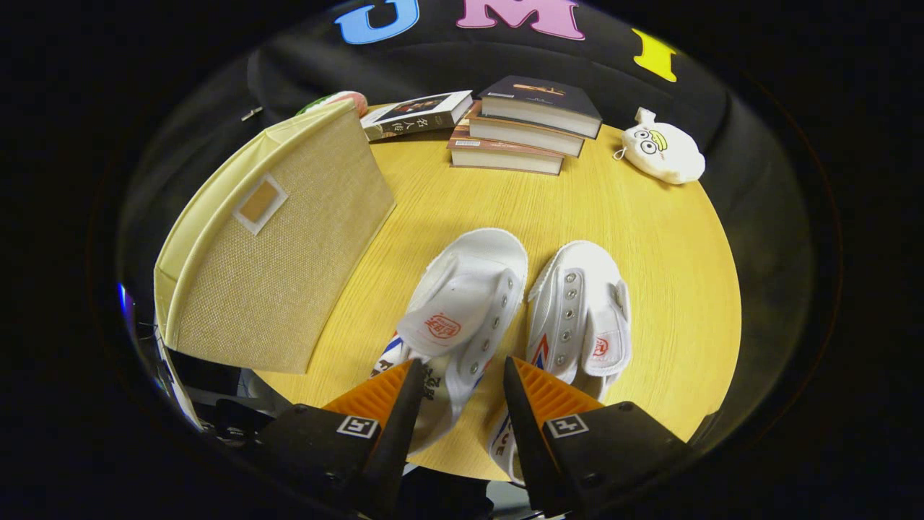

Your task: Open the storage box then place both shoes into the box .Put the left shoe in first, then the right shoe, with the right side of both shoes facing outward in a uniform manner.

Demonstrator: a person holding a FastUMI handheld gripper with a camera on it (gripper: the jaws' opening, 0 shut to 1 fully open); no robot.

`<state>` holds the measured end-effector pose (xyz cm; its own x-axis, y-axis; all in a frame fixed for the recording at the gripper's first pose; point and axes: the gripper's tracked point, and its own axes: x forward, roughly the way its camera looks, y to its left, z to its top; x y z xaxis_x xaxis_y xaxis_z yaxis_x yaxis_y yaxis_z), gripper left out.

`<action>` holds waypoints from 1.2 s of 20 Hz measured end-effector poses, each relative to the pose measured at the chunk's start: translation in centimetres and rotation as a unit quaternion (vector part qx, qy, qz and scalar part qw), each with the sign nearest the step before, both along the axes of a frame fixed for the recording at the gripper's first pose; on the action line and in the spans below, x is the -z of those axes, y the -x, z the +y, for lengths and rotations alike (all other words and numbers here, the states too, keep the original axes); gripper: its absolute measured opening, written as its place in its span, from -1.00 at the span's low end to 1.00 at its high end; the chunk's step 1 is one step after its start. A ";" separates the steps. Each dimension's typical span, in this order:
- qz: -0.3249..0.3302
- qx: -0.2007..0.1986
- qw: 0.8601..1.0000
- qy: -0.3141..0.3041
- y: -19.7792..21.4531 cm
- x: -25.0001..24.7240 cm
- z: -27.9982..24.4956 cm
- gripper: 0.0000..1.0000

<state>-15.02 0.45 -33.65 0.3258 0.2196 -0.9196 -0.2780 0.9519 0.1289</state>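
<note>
Fingers (462, 372) spread apart, holding nothing, above the heel of the left shoe (462, 303). Right shoe (581, 318) just beside it; storage box (281, 267) on its other side, near. Canvas looks light and floppy; pinch the stiffer heel collar.

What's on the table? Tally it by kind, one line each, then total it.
Shoes: 2, one by the fingers, the other beside it
Books: 4, one loose, three stacked
Storage box: 1
Plush toy: 1
Total: 8
Gripper open above the shoes.
</note>
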 end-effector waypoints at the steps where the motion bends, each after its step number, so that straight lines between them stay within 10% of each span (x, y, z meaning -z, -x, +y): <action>1: 0.007 0.000 1.000 -0.005 0.3 -0.2 -0.1 0.38; 11: 0.006 0.042 0.998 0.045 -1.8 3.0 -0.4 0.30; 19: 0.016 0.213 0.975 -0.061 -1.5 3.4 -0.4 -0.79; 24: 0.000 0.227 0.969 -0.100 -1.9 -1.0 0.3 -0.89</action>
<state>-13.13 0.80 -32.64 0.4299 0.2284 -0.8735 0.1629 0.9320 0.3239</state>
